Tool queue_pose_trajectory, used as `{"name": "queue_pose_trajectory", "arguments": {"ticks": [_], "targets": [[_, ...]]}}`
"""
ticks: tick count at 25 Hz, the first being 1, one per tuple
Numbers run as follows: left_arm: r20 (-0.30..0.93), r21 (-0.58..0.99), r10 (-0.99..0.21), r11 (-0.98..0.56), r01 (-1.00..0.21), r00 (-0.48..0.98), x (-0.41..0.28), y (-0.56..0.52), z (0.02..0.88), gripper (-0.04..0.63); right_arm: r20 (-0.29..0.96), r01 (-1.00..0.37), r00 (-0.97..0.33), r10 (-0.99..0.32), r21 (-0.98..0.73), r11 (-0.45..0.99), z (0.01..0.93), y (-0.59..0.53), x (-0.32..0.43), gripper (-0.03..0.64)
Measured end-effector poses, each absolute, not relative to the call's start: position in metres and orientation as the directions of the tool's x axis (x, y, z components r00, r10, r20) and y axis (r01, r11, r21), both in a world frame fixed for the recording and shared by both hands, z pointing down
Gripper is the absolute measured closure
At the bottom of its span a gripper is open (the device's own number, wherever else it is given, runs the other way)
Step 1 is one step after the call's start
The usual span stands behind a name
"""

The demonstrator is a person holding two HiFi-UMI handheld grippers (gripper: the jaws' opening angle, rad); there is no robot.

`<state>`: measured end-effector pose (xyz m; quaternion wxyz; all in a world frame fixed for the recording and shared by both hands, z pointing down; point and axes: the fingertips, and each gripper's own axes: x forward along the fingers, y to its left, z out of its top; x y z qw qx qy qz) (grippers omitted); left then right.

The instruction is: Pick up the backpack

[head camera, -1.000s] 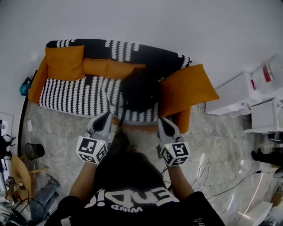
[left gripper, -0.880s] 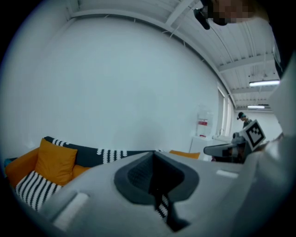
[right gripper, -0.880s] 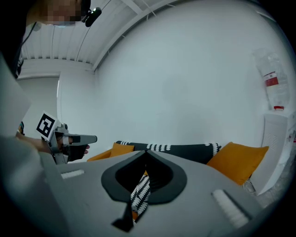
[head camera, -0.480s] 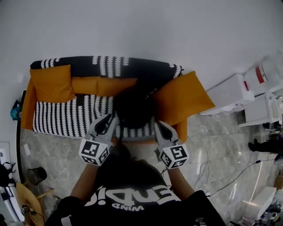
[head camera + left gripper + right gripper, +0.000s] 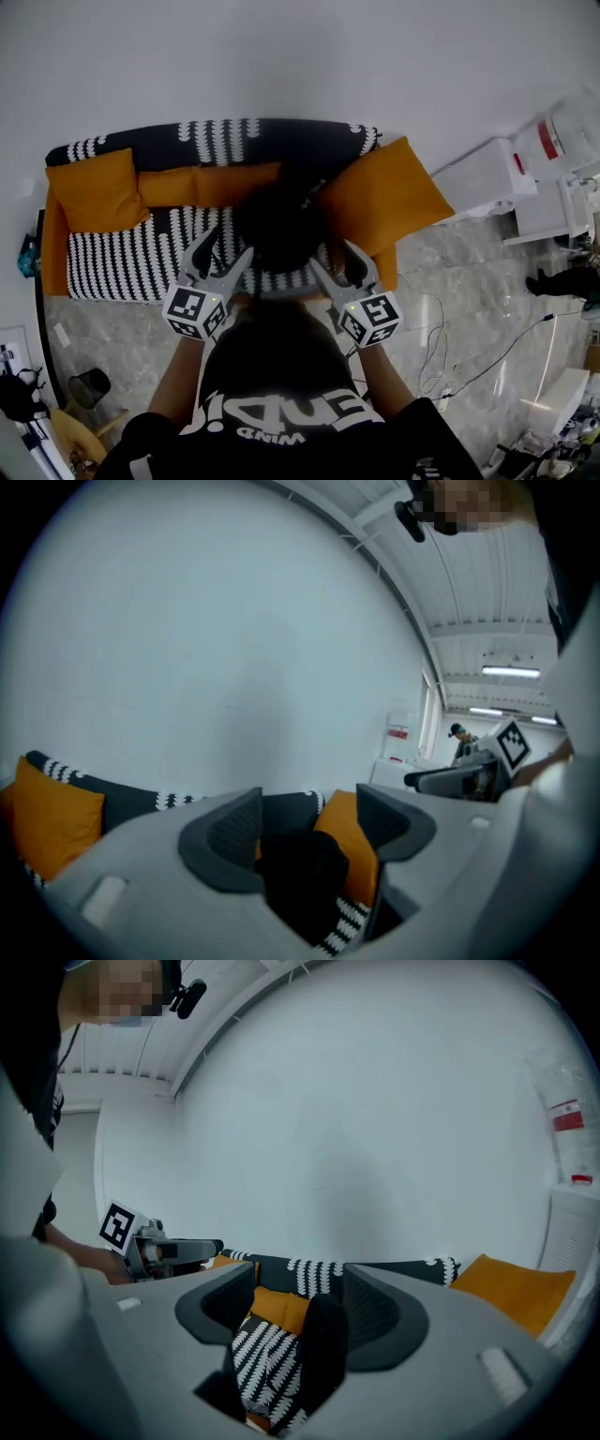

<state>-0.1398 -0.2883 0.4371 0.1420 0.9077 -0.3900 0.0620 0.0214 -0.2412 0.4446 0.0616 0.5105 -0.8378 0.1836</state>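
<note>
Opening its jaws, the left gripper [image 5: 228, 248] is pointing at the lower left side of the black backpack [image 5: 279, 225]. In the left gripper view the two dark pads are standing apart and are pressing on nothing. The backpack is showing in the gap between them, a little further ahead. The right gripper [image 5: 333, 255] is opening its jaws too, and it is empty as well. In the right gripper view the backpack's dark side is filling the right part of its gap, and the striped seat is filling the left part.

In the head view the two grippers are flanking the backpack, the left one at its lower left and the right one at its lower right. Whether any jaw tip is touching the fabric, I cannot tell. The person's arms are reaching forward from the bottom of that view.

The backpack is sitting upright on the seat of a black-and-white patterned sofa [image 5: 141, 258], near its right end, and is leaning toward the backrest. A large orange cushion [image 5: 380, 197] is lying just to its right. A long orange bolster [image 5: 206, 183] is running along the backrest to its left, and a square orange cushion [image 5: 94, 192] is resting at the sofa's far left end. The sofa is standing against a plain white wall [image 5: 300, 56], on a grey marble floor [image 5: 122, 328]. White cabinets [image 5: 483, 178] are standing to the right, well apart from the backpack.
</note>
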Motion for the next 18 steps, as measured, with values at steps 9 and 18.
{"name": "queue_pose_trajectory", "arguments": {"ticks": [9, 18], "targets": [[0.303, 0.240, -0.638, -0.667, -0.705, 0.707, -0.116, -0.315, 0.478, 0.249, 0.360, -0.875, -0.479, -0.800, -0.272, 0.401, 0.492, -0.269, 0.041, 0.330], [0.380, 0.274, -0.550, -0.701, -0.658, 0.744, -0.077, -0.356, 0.544, 0.249, 0.463, -0.858, -0.513, -0.723, -0.298, 0.418, 0.563, -0.298, 0.058, 0.328]]}}
